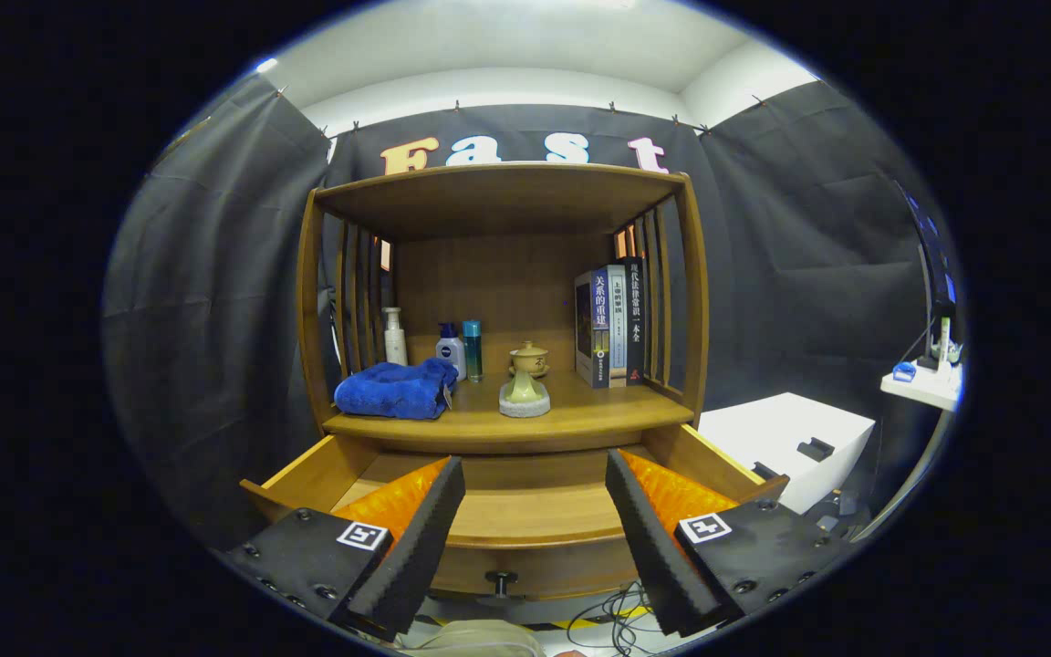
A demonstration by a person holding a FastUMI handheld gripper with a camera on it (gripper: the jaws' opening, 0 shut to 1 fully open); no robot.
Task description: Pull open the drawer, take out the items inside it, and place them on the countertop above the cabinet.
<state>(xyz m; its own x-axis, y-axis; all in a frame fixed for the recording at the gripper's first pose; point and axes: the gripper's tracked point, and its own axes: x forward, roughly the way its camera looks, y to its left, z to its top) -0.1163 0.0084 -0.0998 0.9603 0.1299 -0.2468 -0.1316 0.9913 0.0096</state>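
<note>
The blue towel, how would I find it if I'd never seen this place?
Look at the wooden cabinet beyond the open claw, above the pulled-out drawer. On its countertop, by the slatted side far from the books, lies the blue towel. It is the one soft, crumpled thing, lying before hard upright bottles.

countertop (580,415) — blue towel (395,390) | bottles (451,350) | books (612,326) | tool (535,538) spread

The camera rides on the gripper (535,538), looking straight at the near cabinet (503,301), just above its open drawer (525,511).
</note>
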